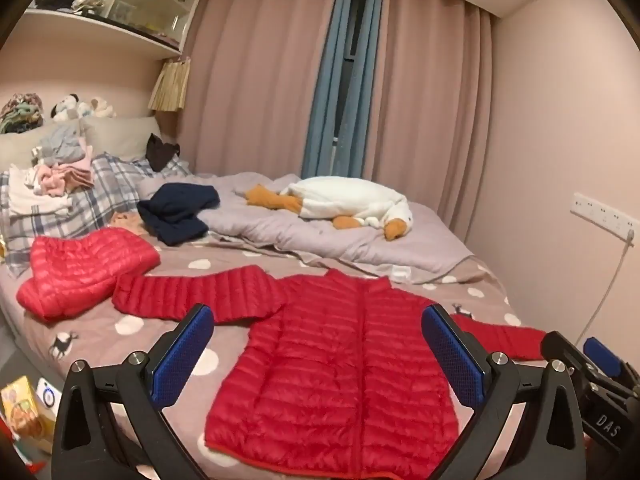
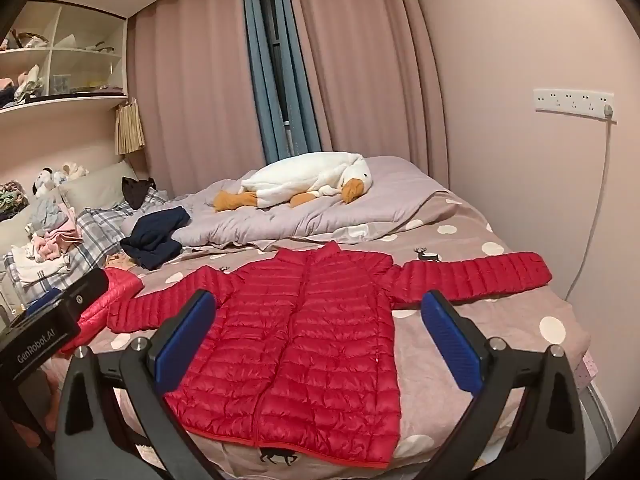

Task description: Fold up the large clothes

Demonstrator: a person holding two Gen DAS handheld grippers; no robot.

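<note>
A red quilted puffer jacket (image 1: 340, 368) lies flat and zipped on the bed, front up, both sleeves spread out sideways; it also shows in the right wrist view (image 2: 304, 344). My left gripper (image 1: 316, 356) is open and empty, hovering above the jacket's lower body. My right gripper (image 2: 316, 344) is open and empty above the jacket's middle. The right gripper's body shows at the right edge of the left wrist view (image 1: 592, 384). The left gripper's body shows at the left of the right wrist view (image 2: 44, 328).
A second, lighter red puffer jacket (image 1: 84, 268) lies folded at the left. A dark navy garment (image 1: 176, 212), a white goose plush (image 1: 352, 200) on a grey duvet, plaid pillows and a clothes pile (image 1: 56, 176) lie further back. A wall socket with cable (image 2: 572, 104) is on the right wall.
</note>
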